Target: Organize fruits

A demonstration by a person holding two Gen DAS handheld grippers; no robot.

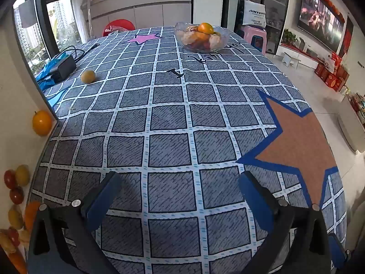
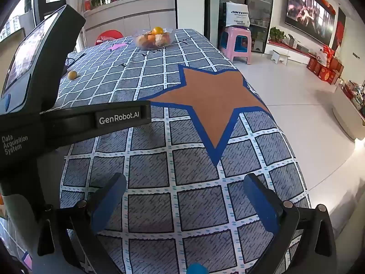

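- So my left gripper (image 1: 180,196) and right gripper (image 2: 184,198) both have jaws spread wide, nothing between them.
- Loose yellow fruit (image 1: 88,76) sits far ahead-left of the left jaws; glass fruit bowl (image 1: 222,42) far ahead.

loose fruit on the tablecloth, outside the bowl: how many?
1. A single yellow fruit lies on the tablecloth at its left side, beside the black adapter, well short of the glass bowl. The left gripper's body hides part of the cloth in the right wrist view.
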